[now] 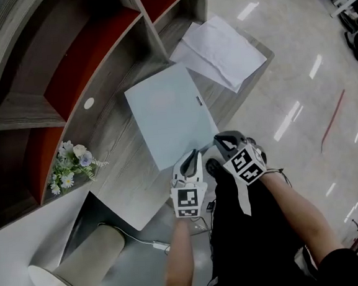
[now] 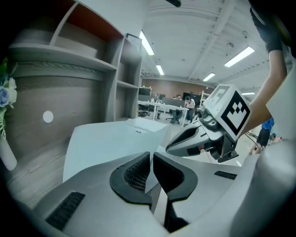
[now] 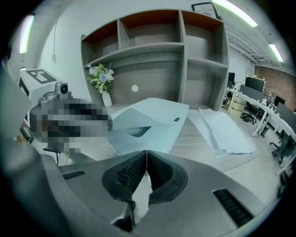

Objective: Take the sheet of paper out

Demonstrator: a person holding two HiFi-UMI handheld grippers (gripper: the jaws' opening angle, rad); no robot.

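A pale blue paper folder [image 1: 170, 112] lies flat on the wooden table [image 1: 113, 139]. My left gripper [image 1: 194, 155] is shut on the top layer at the folder's near edge; in the left gripper view the thin edge of the folder [image 2: 106, 143] runs in between the pads of this gripper [image 2: 151, 157]. That layer is lifted, and the folder [image 3: 152, 118] gapes with a dark pocket. Just right of that corner, my right gripper [image 1: 219, 143] hangs with its jaws pressed together, and nothing shows past the tips of this gripper [image 3: 146, 155]. No sheet is visible inside the pocket.
White loose sheets [image 1: 221, 51] lie on the table's far right corner. A shelf unit [image 1: 66, 62] with red backs stands along the table's far side. Beside it is a small vase of flowers [image 1: 72, 164]. A white cable [image 1: 137, 239] and a round stool [image 1: 71, 267] are below the near edge.
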